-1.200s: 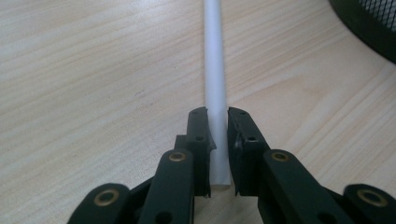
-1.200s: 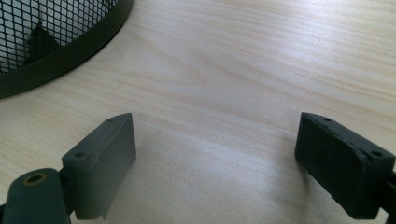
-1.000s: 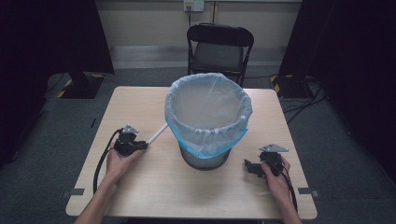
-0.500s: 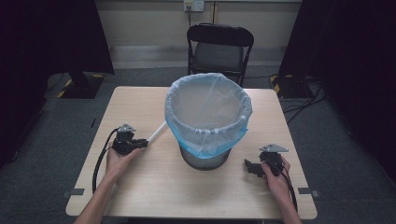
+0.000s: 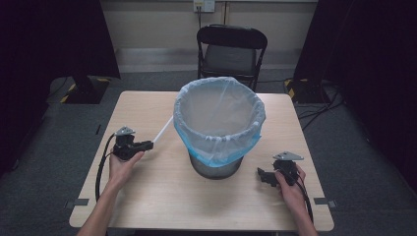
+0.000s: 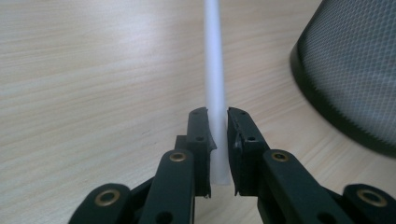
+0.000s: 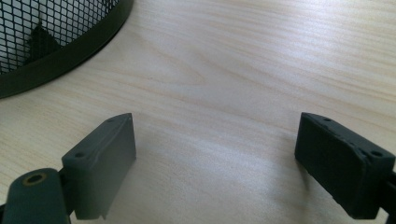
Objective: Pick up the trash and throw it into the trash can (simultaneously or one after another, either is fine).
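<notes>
One white drawstring strip is what we hold: it runs taut from the liner bag on the mesh bin down toward the table, left of the bin. Our left gripper has its fingers clamped on the strip's end. Our right gripper rests near the bin's right side, fingers wide apart on nothing. We judge the step as pulling the drawstring; next, the right must find the opposite strip while the left holds tension.
</notes>
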Motion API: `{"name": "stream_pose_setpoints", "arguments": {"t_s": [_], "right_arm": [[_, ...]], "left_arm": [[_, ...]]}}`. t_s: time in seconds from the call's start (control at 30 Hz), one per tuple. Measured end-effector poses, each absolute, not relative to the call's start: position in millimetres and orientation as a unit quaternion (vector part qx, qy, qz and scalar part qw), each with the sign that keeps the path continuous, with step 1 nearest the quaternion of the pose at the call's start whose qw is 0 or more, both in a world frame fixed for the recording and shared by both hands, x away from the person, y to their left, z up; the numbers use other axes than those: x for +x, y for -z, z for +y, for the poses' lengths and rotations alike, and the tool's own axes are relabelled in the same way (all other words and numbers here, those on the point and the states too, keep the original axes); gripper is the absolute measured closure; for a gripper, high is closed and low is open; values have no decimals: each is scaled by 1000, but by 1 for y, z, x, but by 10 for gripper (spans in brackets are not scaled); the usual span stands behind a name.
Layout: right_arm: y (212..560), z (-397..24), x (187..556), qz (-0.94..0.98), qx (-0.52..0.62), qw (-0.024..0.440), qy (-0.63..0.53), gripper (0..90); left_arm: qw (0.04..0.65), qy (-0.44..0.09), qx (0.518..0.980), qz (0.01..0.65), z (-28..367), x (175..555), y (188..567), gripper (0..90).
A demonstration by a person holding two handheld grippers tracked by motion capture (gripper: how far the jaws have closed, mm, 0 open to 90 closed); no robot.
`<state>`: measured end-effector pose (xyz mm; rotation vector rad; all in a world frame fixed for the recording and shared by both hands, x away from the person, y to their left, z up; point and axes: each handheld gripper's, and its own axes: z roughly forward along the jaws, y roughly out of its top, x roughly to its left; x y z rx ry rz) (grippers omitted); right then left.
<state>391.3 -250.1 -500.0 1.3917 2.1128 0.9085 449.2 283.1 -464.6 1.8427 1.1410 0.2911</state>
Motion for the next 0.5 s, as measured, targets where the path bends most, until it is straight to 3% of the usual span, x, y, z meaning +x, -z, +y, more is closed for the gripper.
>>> {"name": "stream_pose_setpoints", "arguments": {"t_s": [0.5], "right_arm": [[500,-250,391,765,505,227,-329,114]], "left_arm": [[498,-145,726,452,290,442,437,800]]}}
